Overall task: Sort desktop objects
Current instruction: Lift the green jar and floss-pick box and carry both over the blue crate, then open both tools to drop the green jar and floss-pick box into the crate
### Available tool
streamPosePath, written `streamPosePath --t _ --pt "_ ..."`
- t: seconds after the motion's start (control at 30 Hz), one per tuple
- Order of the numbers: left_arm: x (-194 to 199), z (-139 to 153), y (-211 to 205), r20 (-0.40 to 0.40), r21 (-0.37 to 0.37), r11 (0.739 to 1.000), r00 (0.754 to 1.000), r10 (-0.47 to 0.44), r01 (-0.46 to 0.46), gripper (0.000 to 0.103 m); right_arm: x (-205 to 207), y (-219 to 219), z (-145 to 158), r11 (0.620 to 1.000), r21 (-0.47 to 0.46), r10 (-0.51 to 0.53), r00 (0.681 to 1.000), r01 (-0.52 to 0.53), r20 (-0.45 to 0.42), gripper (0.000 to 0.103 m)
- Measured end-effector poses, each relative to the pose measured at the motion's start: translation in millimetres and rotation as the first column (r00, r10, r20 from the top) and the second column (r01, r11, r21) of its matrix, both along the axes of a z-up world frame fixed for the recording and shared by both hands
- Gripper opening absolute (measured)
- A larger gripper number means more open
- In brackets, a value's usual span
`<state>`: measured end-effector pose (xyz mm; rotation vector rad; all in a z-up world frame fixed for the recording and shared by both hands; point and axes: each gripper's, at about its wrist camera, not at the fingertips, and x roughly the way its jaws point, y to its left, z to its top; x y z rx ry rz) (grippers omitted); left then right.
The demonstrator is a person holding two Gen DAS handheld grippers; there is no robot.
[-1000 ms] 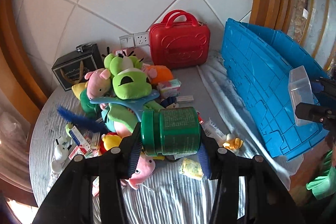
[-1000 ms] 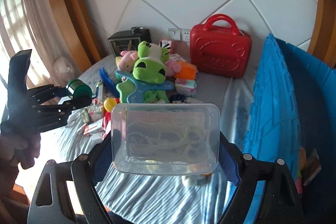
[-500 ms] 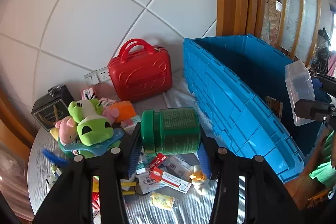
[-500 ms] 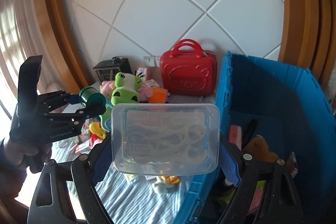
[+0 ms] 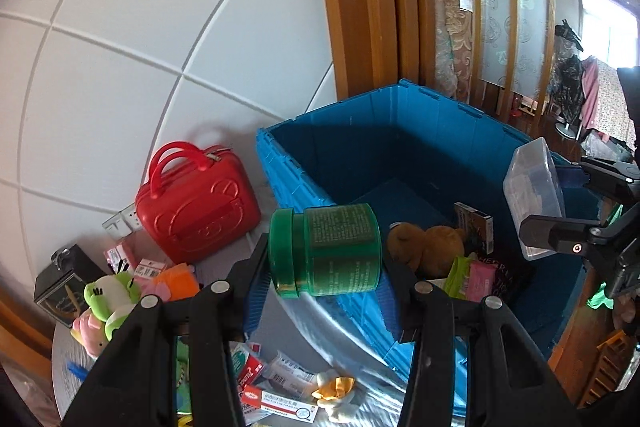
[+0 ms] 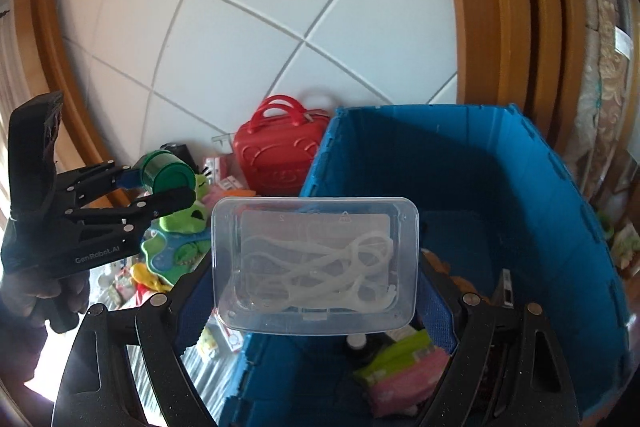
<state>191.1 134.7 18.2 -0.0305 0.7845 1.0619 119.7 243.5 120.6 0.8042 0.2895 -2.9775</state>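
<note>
My left gripper [image 5: 324,267] is clamped on a green jar [image 5: 325,255], jar lying sideways btwn the blue pads, lid end toward the left finger; in the right wrist view the same gripper [image 6: 156,187] w/ jar [image 6: 166,177] hangs left of the blue crate [image 6: 560,195]. My right gripper [image 6: 316,303] is clamped on a clear plastic box [image 6: 316,265] w/ white looped plastic bits inside, held above the crate's near-left part; from the left wrist view that box [image 5: 534,193] sits over the crate's right side, right gripper [image 5: 560,211] closed on it. Jar is in the air at the crate's [image 5: 360,115] left wall, roughly over the rim, can't tell exactly. Inside the crate: brown teddy bear [image 5: 424,245], dark card box [image 5: 474,231] standing beside it, green-pink packet [image 5: 470,273] in front of the bear. Left of the crate on the table [image 5: 68,347]: red case [image 5: 196,211] against the wall, frog plush [image 5: 110,291] further left, black box [image 5: 60,281] beyond that, orange plush [image 5: 176,279] btwn frog and case. Near the crate's front-left corner: medicine cartons [image 5: 276,399] and a small duck toy [image 5: 334,389].
</note>
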Motion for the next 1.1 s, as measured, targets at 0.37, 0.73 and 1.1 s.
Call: streamPosePath --t 0.37,0.73,1.1 --pt "83.5 1.4 7.3 -0.025 0.004 0.988 0.987 -0.157 0.157 0.046 13.3 66.0 15.7 0.989 -0.028 -0.147 0.989 0.146 -0.027 0.087" --pt "129.8 1.6 12.4 -0.078 0.062 0.990 0.990 -0.120 0.125 0.090 11.1 106.4 26.3 0.963 -0.017 -0.269 0.962 0.269 -0.043 0.103" --pt "65.1 0.9 15.7 -0.110 0.042 0.996 0.991 0.081 -0.076 0.090 4.7 75.4 23.1 0.979 -0.013 -0.202 0.979 0.202 -0.022 0.103"
